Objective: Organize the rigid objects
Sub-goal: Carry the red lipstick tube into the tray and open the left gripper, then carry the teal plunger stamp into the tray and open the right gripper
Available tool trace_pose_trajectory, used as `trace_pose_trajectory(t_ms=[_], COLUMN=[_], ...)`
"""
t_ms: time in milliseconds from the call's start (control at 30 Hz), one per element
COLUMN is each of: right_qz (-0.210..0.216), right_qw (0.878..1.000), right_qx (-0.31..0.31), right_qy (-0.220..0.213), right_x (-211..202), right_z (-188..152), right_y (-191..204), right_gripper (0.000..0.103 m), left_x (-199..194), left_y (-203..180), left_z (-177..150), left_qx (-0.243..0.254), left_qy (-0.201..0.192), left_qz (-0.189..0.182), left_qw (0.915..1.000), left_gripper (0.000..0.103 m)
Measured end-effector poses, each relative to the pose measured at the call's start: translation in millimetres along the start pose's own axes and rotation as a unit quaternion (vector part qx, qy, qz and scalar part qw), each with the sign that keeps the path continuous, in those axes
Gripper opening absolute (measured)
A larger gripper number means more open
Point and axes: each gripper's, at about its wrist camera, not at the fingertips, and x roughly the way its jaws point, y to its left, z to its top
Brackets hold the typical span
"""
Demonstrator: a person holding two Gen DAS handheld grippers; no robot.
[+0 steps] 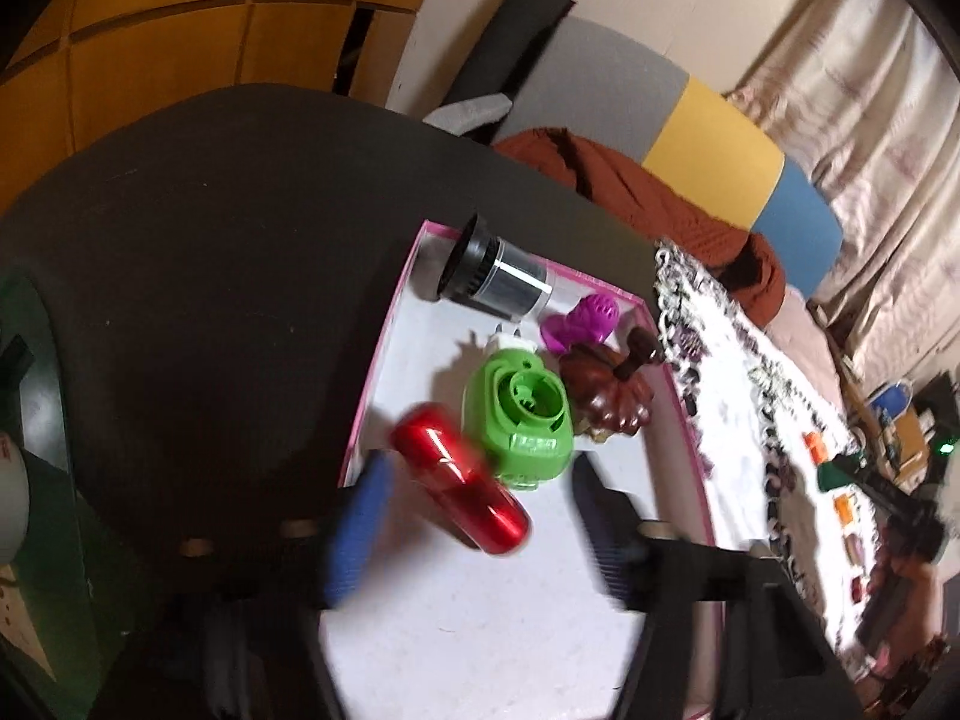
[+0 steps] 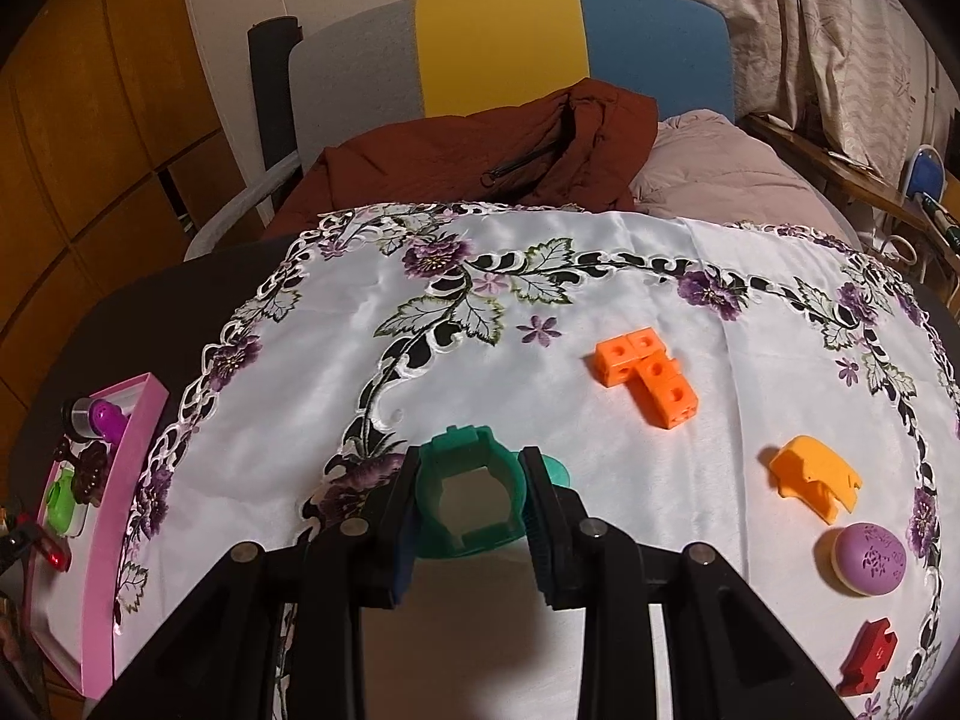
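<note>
Risk of rolling for red cylinder [image 1: 461,482], loose in pink tray [image 1: 384,360] between spread left gripper [image 1: 480,531], and of teal ring [image 2: 470,501] slipping from clamped right gripper [image 2: 471,531] above tablecloth [image 2: 540,396].

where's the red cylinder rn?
Left wrist view: red cylinder lies in the pink tray, between the open left claw's fingers, touching neither, beside the green part.

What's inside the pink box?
The pink box holds a red shiny cylinder, green plastic piece, brown carved piece, purple piece and black-capped jar. Anything beneath them is hidden.
</note>
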Motion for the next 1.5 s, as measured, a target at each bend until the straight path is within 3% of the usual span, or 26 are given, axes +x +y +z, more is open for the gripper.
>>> trace_pose_trajectory(t_ms=[133,467,633,1067,1267,1500], right_qz=[0.001,0.013,0.052,0.134,0.189,0.217], right_qw=[1.0,1.0,0.999,0.988,0.976,0.96], right_qx=[-0.003,-0.003,-0.01,-0.072,-0.102,-0.174], right_qy=[-0.001,0.0,0.002,0.021,0.02,0.015], right_x=[0,-3,-7,-17,-28,-26], right_z=[-1,-6,-12,-42,-45,-52], right_y=[3,14,34,123,178,244], right_gripper=[0.03,0.03,0.03,0.03,0.03,0.03], left_x=[-7,-14,-15,-19,-21,-25], left_y=[-2,-35,-51,-55,-48,-40], left_z=[-2,-20,-32,-44,-44,-42], left_qx=[0.003,0.081,0.113,0.129,0.119,0.112], left_qy=[-0.018,-0.032,-0.023,-0.021,-0.012,-0.019], left_qz=[0.009,0.035,0.028,0.026,0.01,0.022], left_qw=[0.9998,0.9956,0.9929,0.9911,0.9927,0.9933], left_gripper=[0.088,0.098,0.1,0.102,0.102,0.102])
